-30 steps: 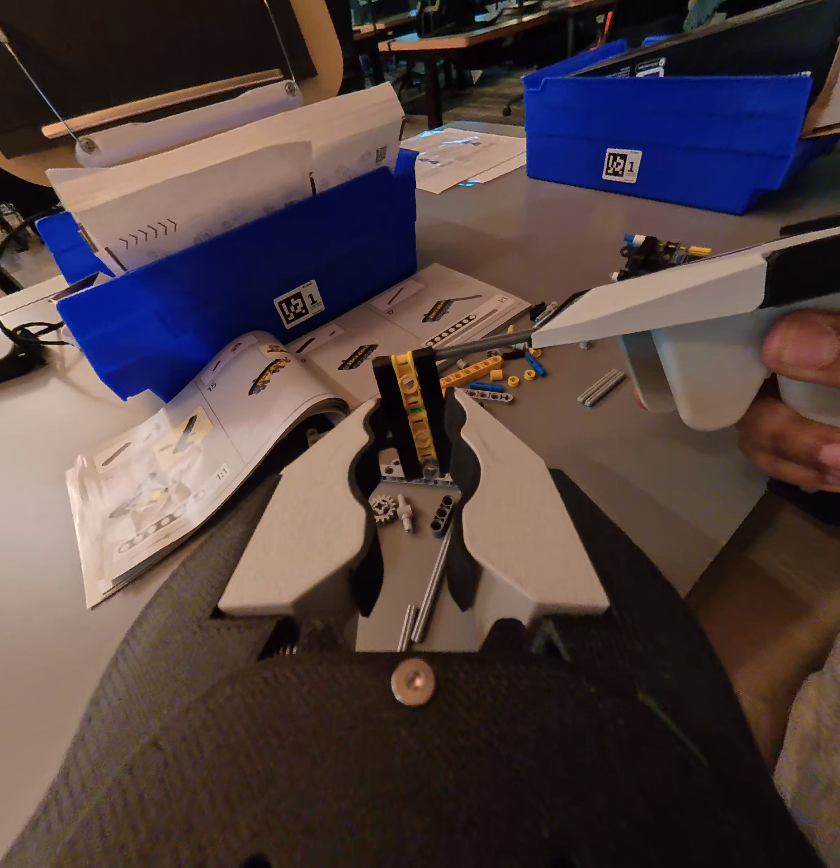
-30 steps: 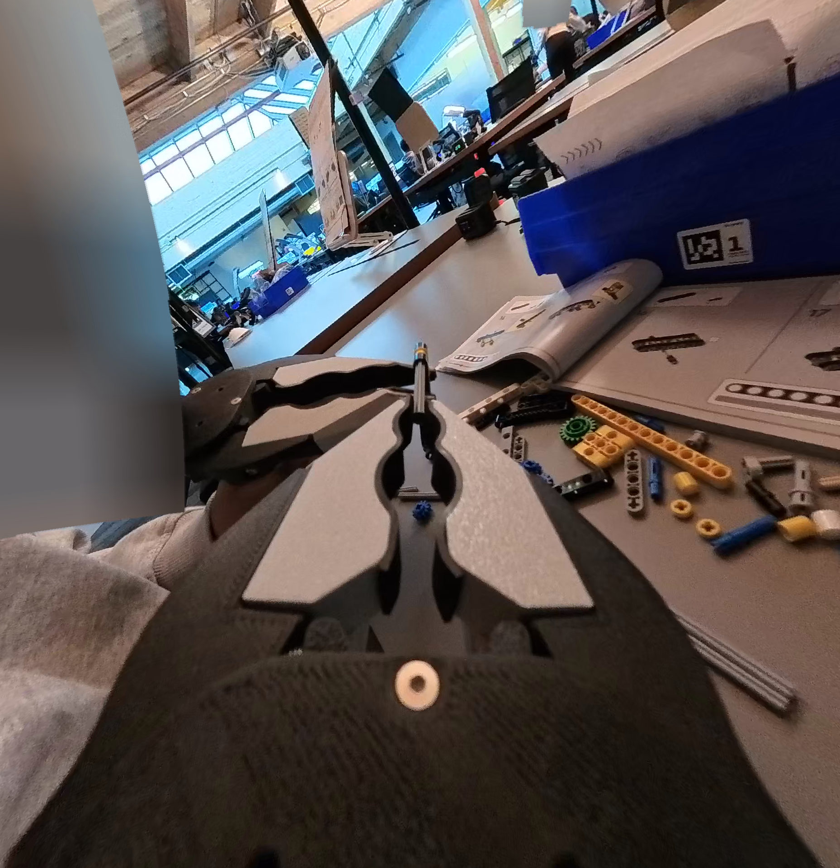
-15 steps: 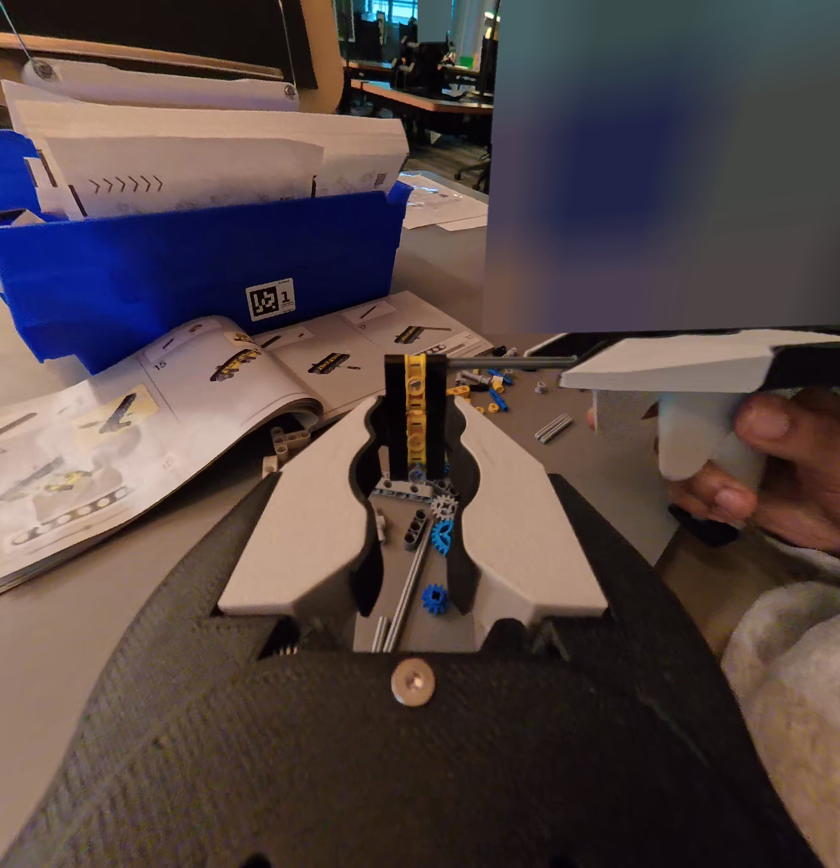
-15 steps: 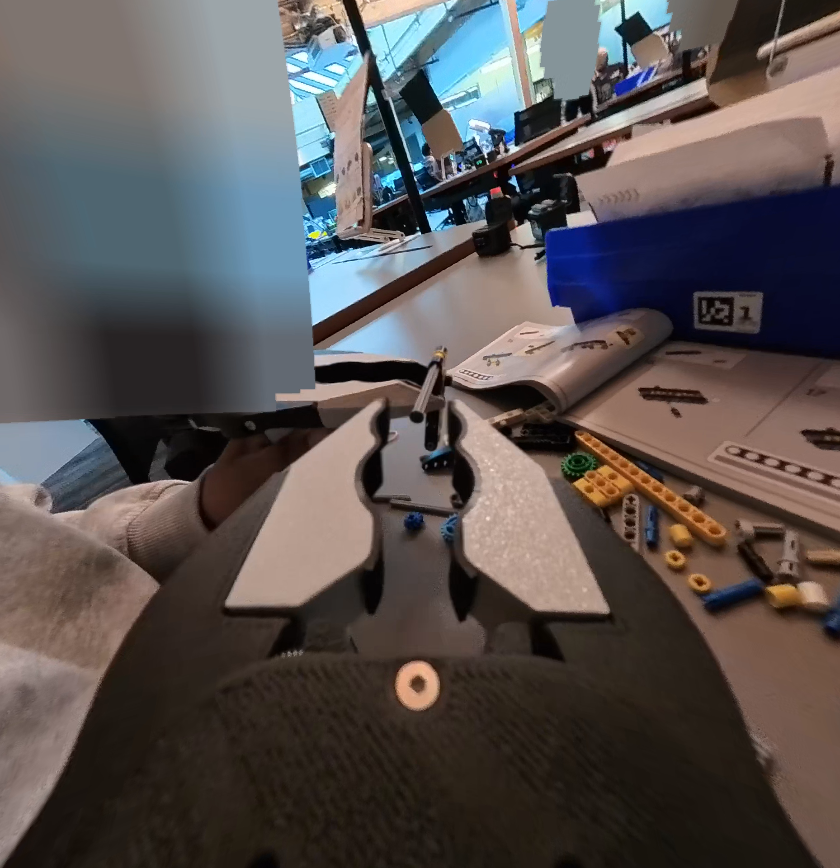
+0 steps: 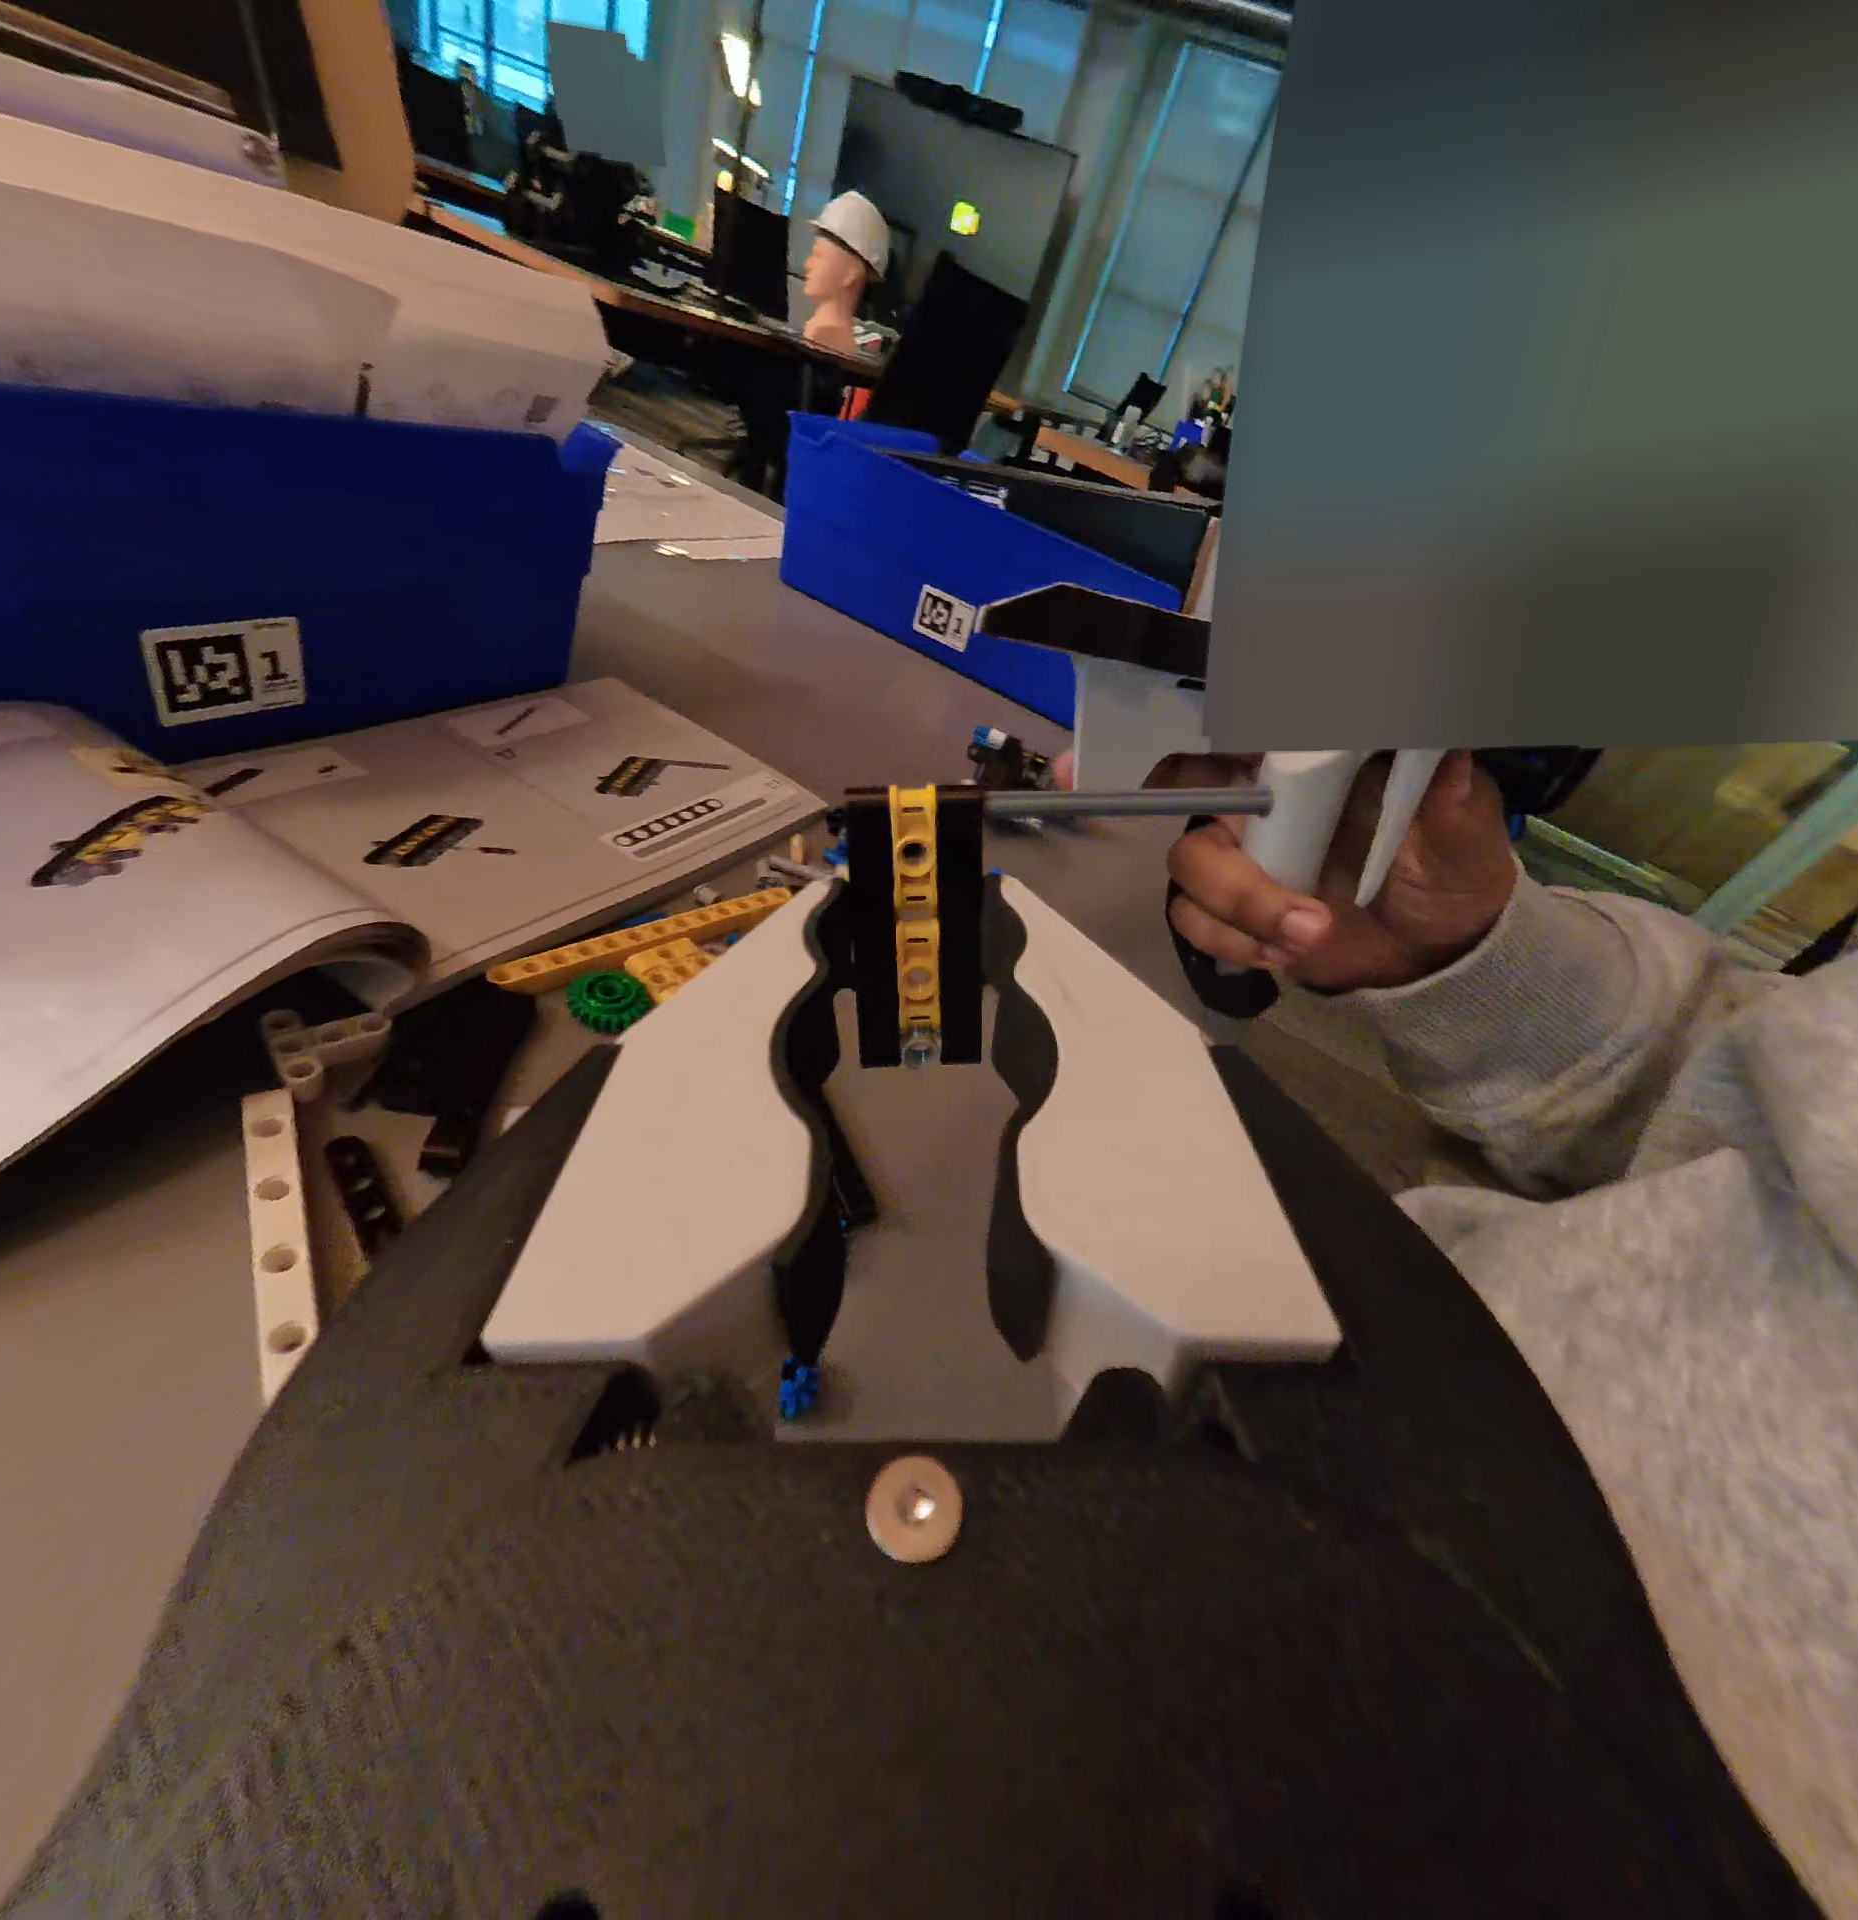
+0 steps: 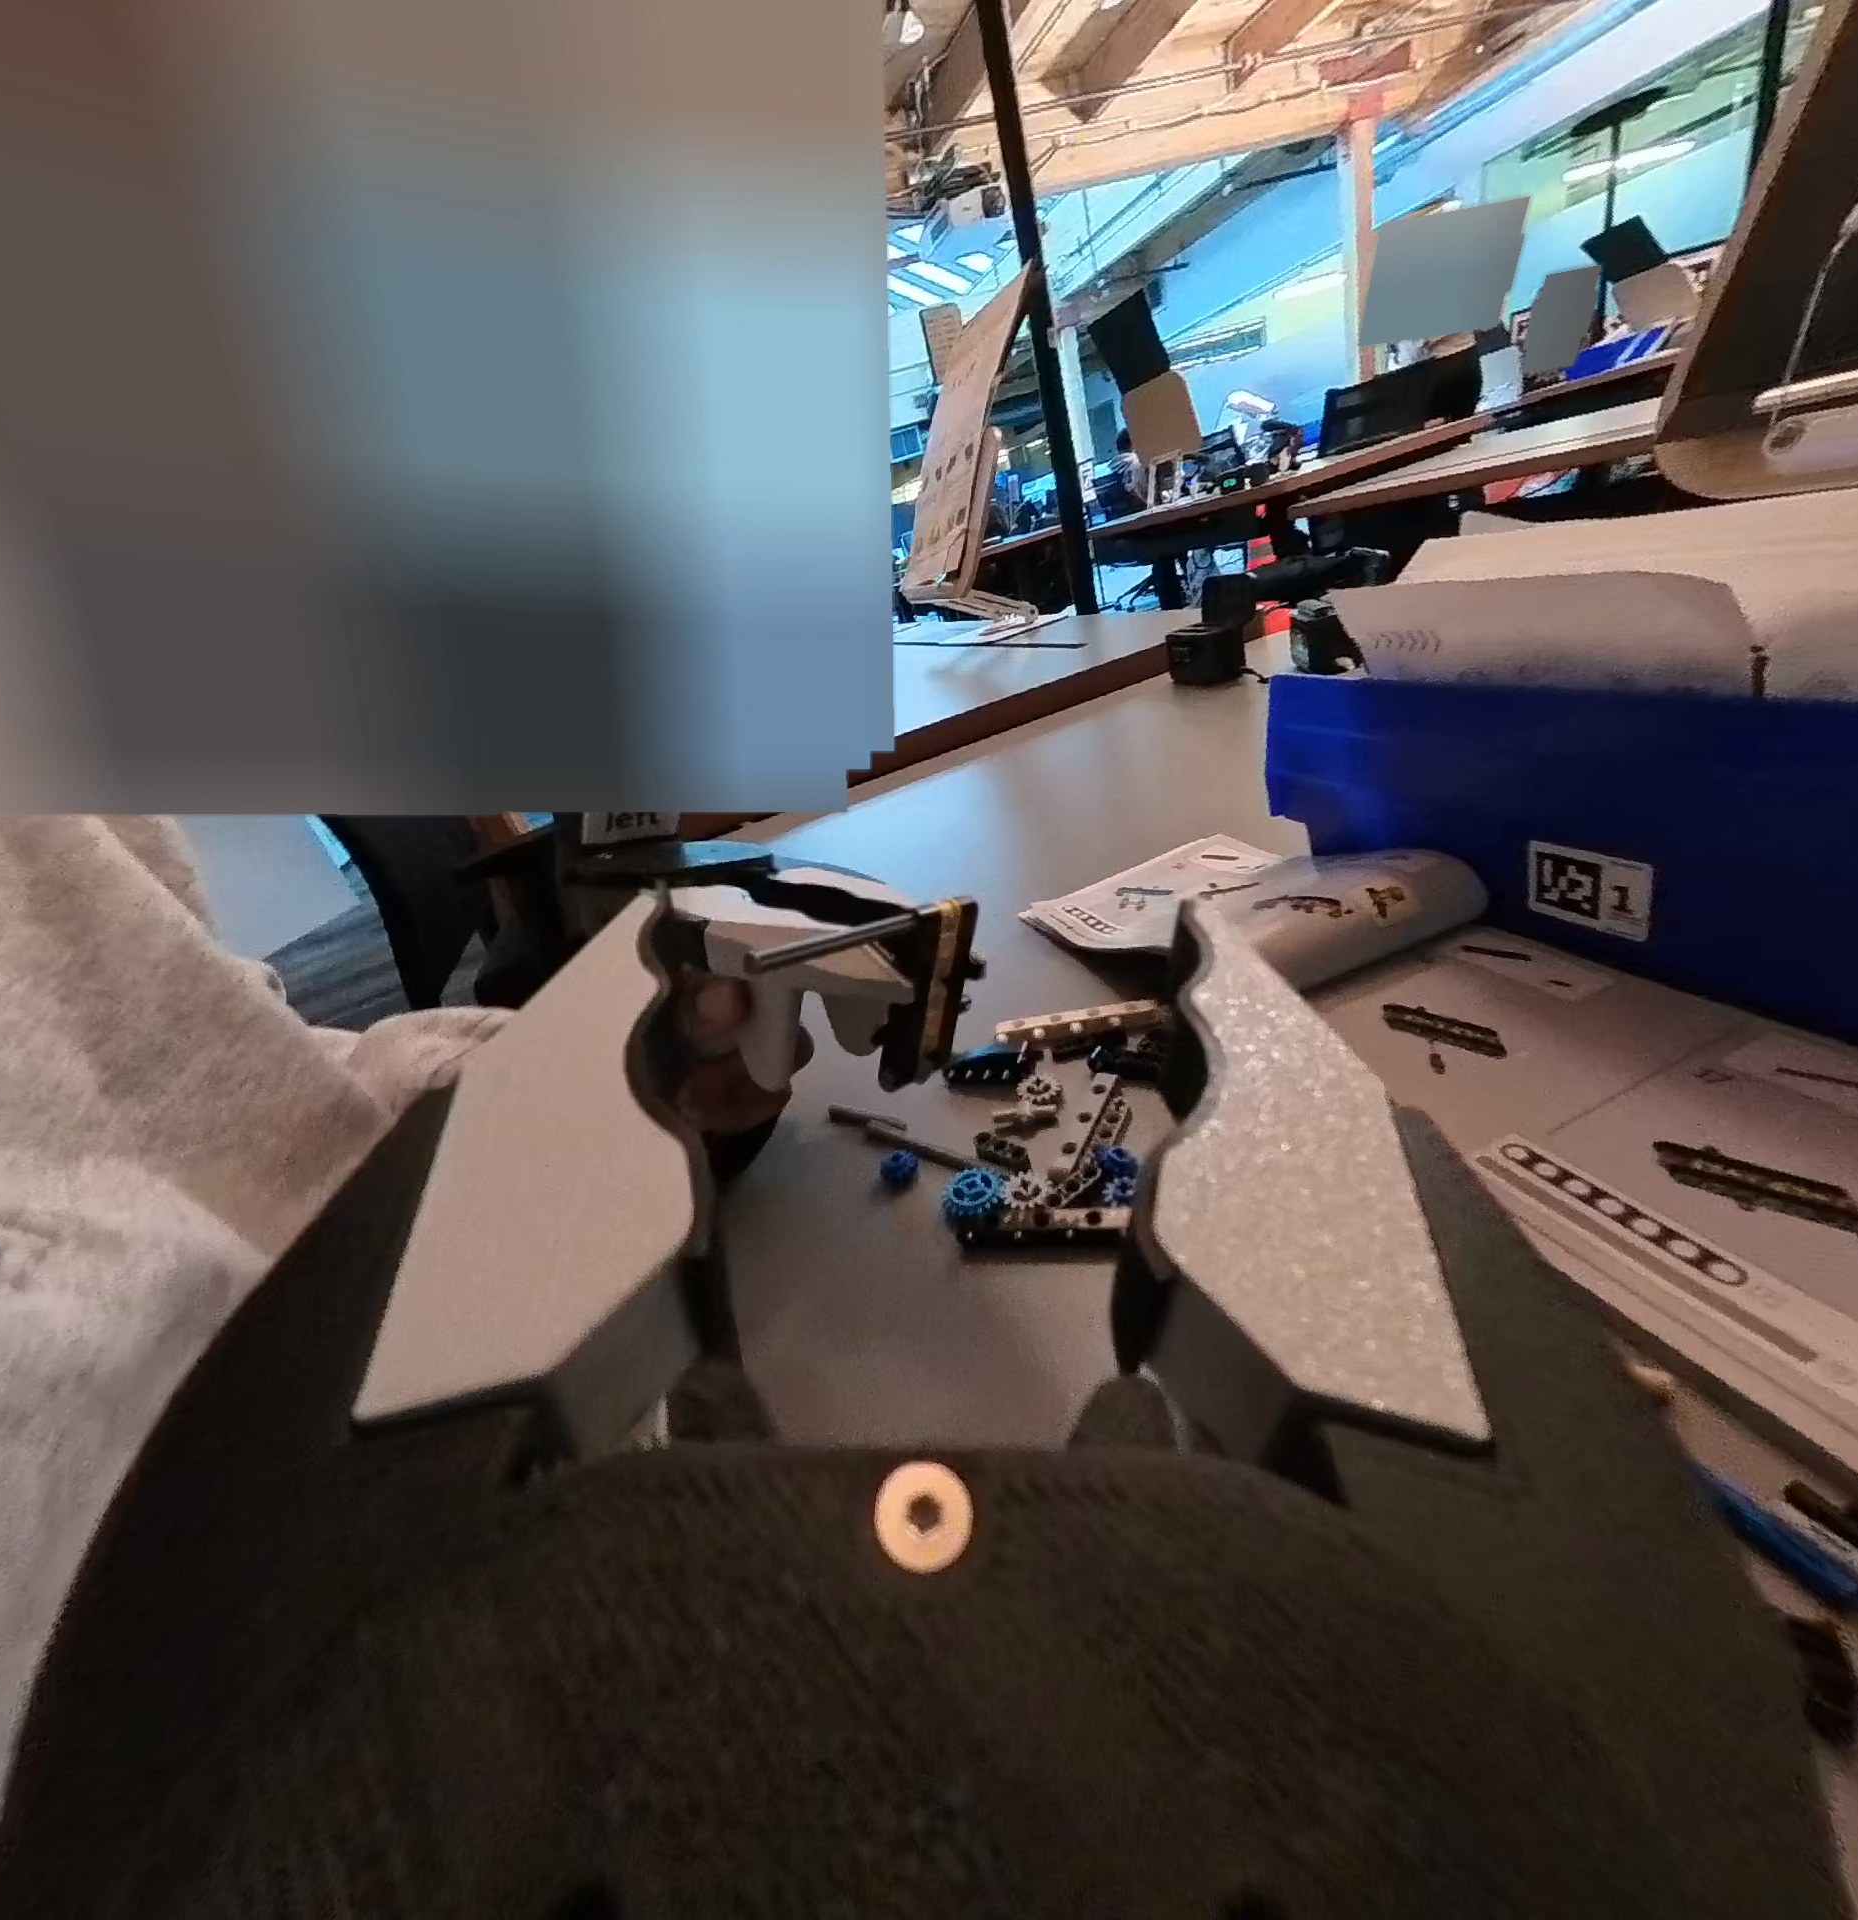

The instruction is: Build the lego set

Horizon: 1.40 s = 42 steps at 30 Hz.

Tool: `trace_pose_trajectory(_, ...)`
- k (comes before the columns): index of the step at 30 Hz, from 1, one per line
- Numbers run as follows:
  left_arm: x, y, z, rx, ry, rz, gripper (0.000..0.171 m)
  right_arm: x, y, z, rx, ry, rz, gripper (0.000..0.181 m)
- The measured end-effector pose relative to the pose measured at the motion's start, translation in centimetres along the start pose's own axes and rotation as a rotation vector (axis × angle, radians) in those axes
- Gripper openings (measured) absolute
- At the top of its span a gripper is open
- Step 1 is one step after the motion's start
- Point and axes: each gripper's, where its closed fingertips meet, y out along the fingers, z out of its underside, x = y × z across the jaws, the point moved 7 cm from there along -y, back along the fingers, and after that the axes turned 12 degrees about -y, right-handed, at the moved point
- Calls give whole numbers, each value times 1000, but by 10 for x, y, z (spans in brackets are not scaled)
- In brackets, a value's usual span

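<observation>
I am holding my left hand-held gripper [image 5: 914,935] clamped on a small upright lego assembly [image 5: 912,925], a yellow holed beam sandwiched between two black beams. It is standing raised above the grey table [image 5: 717,644], pinched between the black fingertips. A thin grey metal-look axle [image 5: 1122,802] is sticking out sideways from the top of the assembly, pointing toward my right hand [image 5: 1340,894], which is gripping the white handle of the other tool.

My right hand-held gripper [image 6: 914,997] is standing with its jaws wide apart, gripping nothing. Through the gap, the same assembly [image 6: 930,987] and its axle [image 6: 831,940] are showing just beyond the fingers.

Loose lego parts are lying on the table: a long yellow holed beam [image 5: 634,940], a green gear [image 5: 608,1000], a white holed beam [image 5: 276,1247], and blue gears [image 6: 972,1195] among black and grey pieces. An open instruction booklet [image 5: 312,852] is lying beside them, in front of a blue plastic bin [image 5: 281,540] stuffed with white paper.
</observation>
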Motion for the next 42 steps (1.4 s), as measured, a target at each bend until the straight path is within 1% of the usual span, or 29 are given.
trace_pose_trajectory(1,-1,1,1,9,-1,9,23,1,-1,1,4,-10,-8,93)
trace_pose_trajectory(6,-7,5,5,44,35,36,24,9,4,10,3,-6,-67,93)
trace_pose_trajectory(10,-8,6,6,47,25,57,24,13,8,16,22,4,-101,93)
trace_pose_trajectory(15,-6,5,5,42,-14,76,24,13,6,13,-21,27,-127,91)
trace_pose_trajectory(22,-8,6,7,53,2,85,23,10,3,11,-64,72,-140,88)
trace_pose_trajectory(32,-9,7,7,57,-4,100,23,14,6,15,-45,86,-183,88)
trace_pose_trajectory(42,-13,8,8,70,23,112,23,16,8,18,-28,98,-221,88)
